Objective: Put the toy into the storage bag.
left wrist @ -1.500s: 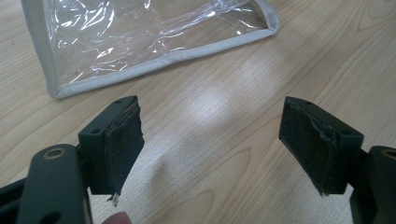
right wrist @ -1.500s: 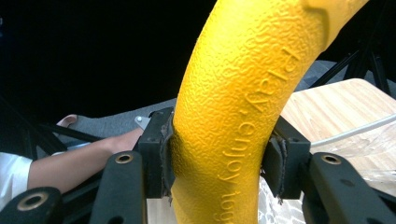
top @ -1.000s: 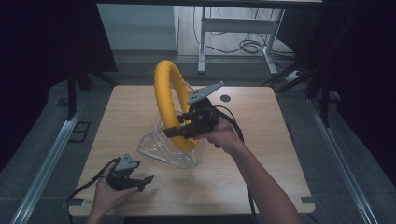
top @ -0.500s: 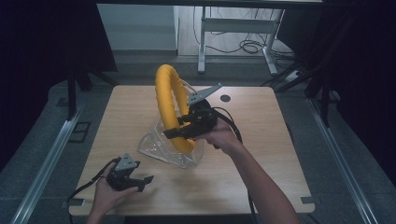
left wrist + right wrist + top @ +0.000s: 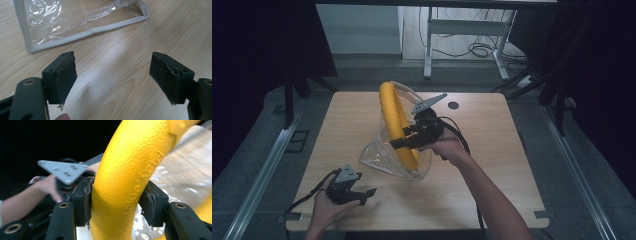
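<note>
Yellow foam-looking ring [image 5: 396, 122] is what the right claw [image 5: 404, 141] is clamped on, held upright over the middle of the wooden surface [image 5: 492, 150], its lower arc down inside a clear plastic pouch [image 5: 384, 157]. In the right gripper view the textured skin bulges a bit between the pads, so I'd guess it's light, squishy and grippy rather than slick, and pinching across the tube like this seems the sensible hold. The pouch looks thin and floppy; its piped grey edge [image 5: 87, 32] is probably the only decent place to grab it. The left claw [image 5: 357, 192] sits wide and empty near the front-left of the surface, close to the pouch but not touching it. Hard to tell how deep the ring goes, since glare and the right hand [image 5: 449, 147] cover the pouch mouth. There's raised lettering on the ring I can't read.
</note>
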